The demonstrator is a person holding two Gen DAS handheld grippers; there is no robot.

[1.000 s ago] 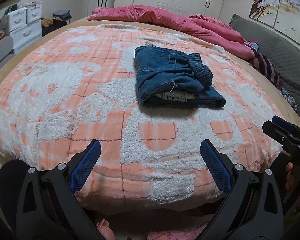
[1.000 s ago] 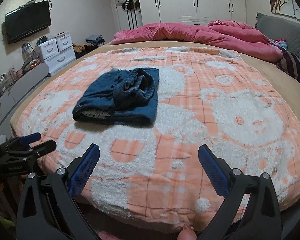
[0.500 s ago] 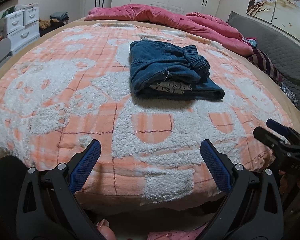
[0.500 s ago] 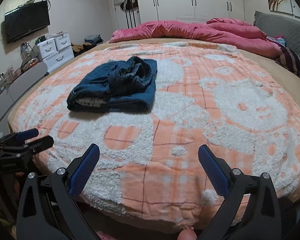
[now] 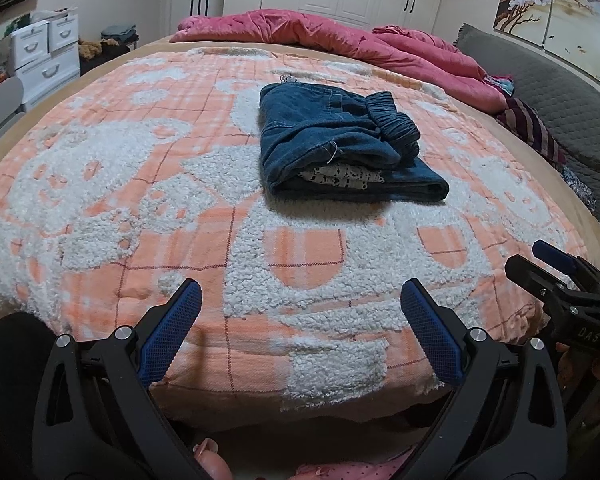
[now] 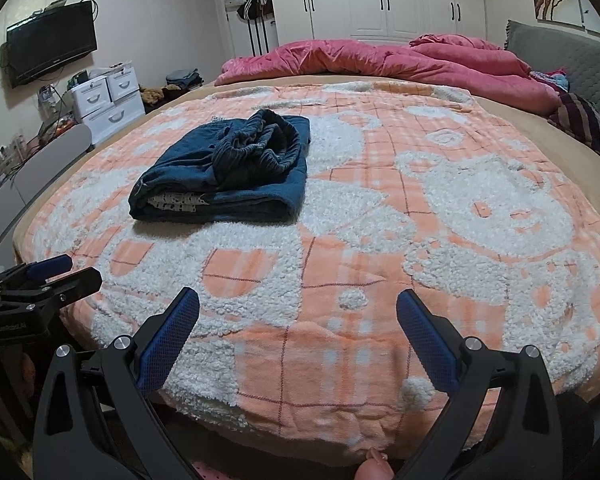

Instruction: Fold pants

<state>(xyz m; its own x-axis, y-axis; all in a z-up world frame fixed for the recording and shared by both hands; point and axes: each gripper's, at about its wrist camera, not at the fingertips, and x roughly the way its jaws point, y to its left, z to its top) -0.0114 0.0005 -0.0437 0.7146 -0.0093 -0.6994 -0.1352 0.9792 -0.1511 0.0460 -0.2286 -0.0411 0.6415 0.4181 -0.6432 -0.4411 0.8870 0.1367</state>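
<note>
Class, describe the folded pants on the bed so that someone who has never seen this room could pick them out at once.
Start at the big bed, spread with an orange-and-white bear blanket. The pants lie on that blanket, nearer than the pink quilt heaped along the far edge. They are the only dark blue denim bundle there, folded flat, with a gathered waistband on top and white patterned lining showing at the near edge.

Soft, even indoor light falls from above, neither dim nor harsh. The folded pants [image 5: 340, 148] cast a faint, diffuse shadow on the blanket [image 5: 100, 184] on the side toward the left gripper [image 5: 300, 328]. No glare shows. Both fisheye views bow the bed [image 6: 532, 128] into a dome and darken to black at the corners. Focus is sharp ahead of the right gripper [image 6: 298, 332]; far walls look slightly soft.
</note>
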